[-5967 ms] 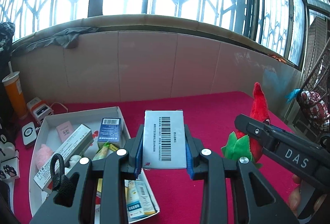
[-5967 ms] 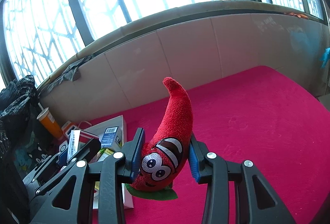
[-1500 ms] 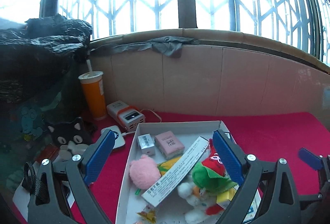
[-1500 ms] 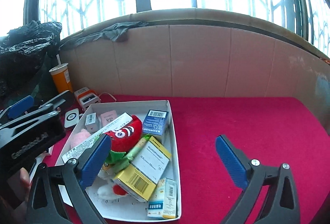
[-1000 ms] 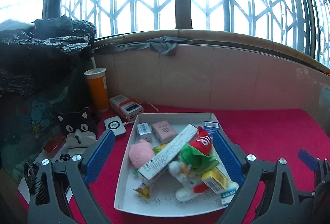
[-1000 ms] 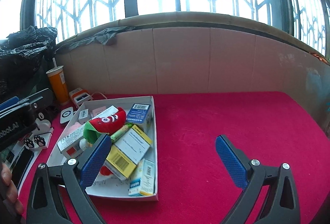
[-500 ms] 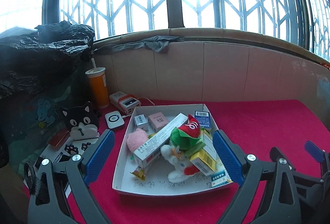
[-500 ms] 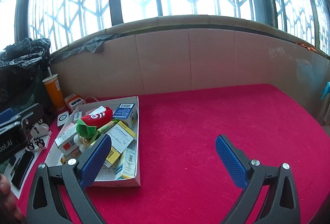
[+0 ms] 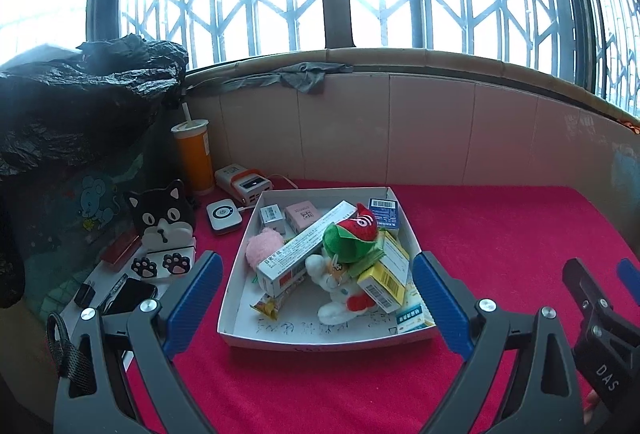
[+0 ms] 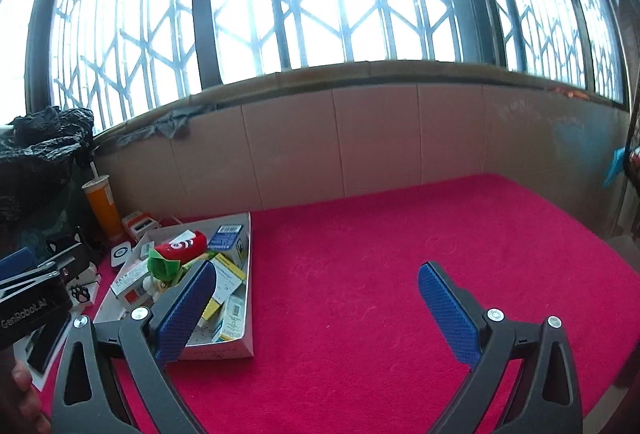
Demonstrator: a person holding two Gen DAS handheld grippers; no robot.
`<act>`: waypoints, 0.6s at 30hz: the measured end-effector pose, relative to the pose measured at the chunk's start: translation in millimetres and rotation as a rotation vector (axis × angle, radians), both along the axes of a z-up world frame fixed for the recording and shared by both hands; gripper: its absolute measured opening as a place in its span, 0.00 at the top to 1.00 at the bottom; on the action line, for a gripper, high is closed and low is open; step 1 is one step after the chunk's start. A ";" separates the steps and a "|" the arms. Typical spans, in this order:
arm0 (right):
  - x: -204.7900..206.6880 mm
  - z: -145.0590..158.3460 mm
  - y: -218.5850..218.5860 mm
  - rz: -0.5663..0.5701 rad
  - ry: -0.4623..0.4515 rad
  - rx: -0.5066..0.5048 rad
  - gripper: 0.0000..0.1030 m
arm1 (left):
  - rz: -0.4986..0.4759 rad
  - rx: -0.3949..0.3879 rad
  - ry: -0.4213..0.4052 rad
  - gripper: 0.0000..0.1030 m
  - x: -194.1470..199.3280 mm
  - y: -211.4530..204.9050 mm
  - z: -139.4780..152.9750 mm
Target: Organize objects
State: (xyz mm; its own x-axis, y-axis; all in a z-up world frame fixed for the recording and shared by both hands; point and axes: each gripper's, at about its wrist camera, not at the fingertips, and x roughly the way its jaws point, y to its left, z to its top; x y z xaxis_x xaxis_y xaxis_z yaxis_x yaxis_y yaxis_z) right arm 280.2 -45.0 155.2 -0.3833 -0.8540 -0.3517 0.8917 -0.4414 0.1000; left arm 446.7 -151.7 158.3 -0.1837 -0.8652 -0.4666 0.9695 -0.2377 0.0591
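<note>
A white cardboard tray (image 9: 320,341) sits on the red cloth and holds a red chili plush (image 9: 352,234), a long white box (image 9: 306,248), a yellow box (image 9: 382,282), a blue box (image 9: 384,212), a pink pompom (image 9: 262,246) and several small cartons. My left gripper (image 9: 316,294) is open and empty, held back from the tray's near edge. My right gripper (image 10: 316,298) is open and empty over bare red cloth, with the tray (image 10: 224,350) at its left and the chili plush (image 10: 180,244) in it.
Left of the tray stand an orange cup with a straw (image 9: 194,154), a white-and-orange charger (image 9: 244,188), a white round-marked device (image 9: 223,215), a black cat stand (image 9: 162,222) and a phone (image 9: 128,296). A tiled wall (image 9: 440,130) closes the back. Red cloth (image 10: 400,254) stretches right.
Both grippers let go of the barcoded box and the chili plush, which now lie in the tray. Over the last second both open grippers have drawn back from the tray, the right one swinging rightward.
</note>
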 end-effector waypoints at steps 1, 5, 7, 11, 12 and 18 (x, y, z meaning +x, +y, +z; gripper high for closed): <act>2.0 0.9 2.9 0.002 0.012 -0.005 0.00 | -0.002 -0.003 0.000 0.07 -1.0 2.3 0.3; 5.2 -1.1 11.6 -0.005 0.021 0.000 0.00 | -0.027 -0.012 -0.011 0.07 -6.6 13.6 0.2; 3.6 -3.0 15.3 -0.020 0.012 0.008 0.00 | -0.040 -0.013 -0.013 0.07 -8.6 18.7 -0.2; -2.1 -2.8 26.5 -0.049 0.001 -0.006 0.00 | -0.062 0.008 -0.005 0.07 -10.7 25.4 -2.8; -3.6 -2.4 29.5 -0.056 -0.001 -0.012 0.00 | -0.067 0.016 -0.005 0.07 -11.3 26.7 -4.3; -10.4 -4.1 42.1 -0.086 -0.032 -0.023 0.00 | -0.089 0.035 -0.011 0.07 -14.5 34.6 -10.2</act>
